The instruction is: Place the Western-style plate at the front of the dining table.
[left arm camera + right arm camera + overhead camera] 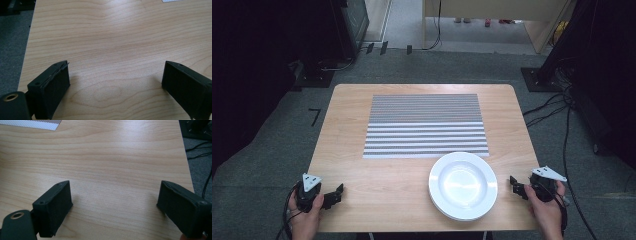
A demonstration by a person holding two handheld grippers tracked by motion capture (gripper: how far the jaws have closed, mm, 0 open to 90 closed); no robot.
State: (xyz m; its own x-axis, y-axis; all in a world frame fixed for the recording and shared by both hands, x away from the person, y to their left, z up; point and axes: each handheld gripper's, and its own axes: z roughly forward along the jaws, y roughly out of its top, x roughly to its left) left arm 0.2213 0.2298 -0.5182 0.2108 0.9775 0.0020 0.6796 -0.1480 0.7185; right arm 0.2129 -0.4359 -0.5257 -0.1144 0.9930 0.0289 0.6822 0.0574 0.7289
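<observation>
Left hand-held gripper [334,194] sat at the near left corner of the bench [377,175], jaws wide apart, holding nothing. Right hand-held gripper [515,185] at the near right edge, same: wide open, empty. White plate [463,186] lay just beside the right one, touching the striped mat's [426,125] near edge. Looked like pre-start; next move probably calls for closing in on the plate rim

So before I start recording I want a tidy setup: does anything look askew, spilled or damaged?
Nothing stands out. The white plates sit stacked near the front, just overlapping the striped mat, which lies square to the table. Both grippers, left and right, are open and hold nothing.
</observation>
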